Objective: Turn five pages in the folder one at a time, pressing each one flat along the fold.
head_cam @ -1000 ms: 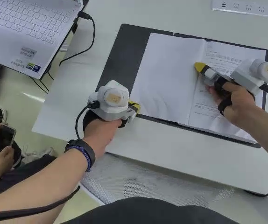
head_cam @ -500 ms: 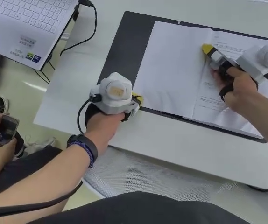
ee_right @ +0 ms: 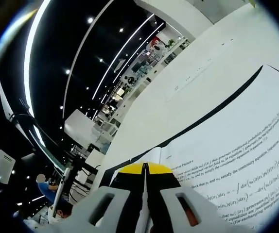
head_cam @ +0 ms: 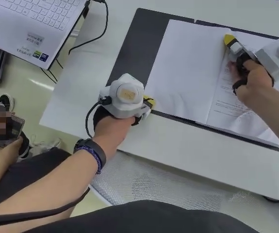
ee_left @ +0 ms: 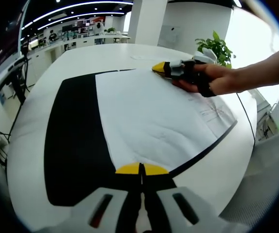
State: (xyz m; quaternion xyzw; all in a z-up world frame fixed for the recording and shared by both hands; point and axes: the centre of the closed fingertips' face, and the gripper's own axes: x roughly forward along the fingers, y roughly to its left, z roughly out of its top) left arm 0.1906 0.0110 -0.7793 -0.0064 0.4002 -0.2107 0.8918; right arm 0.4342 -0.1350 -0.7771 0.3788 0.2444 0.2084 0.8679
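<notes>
Seemingly we are mid-press: the folder [head_cam: 130, 53] lies open on the bench [head_cam: 188, 150], a blank page [head_cam: 188, 68] flat on its nine o'clock side, and our right hand-held gripper [head_cam: 229, 40], jaws together, touches the fold [head_cam: 217, 73] at its twelve o'clock end. Our left hand-held gripper [head_cam: 148, 103], jaws likewise together, rests at the blank page's seven o'clock corner. We judge at least one page turned; how many of the five remain we cannot tell.

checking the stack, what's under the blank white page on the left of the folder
The black folder cover shows past the blank page at its left and near edges. Any sheets beneath are hidden by the page itself.
</notes>
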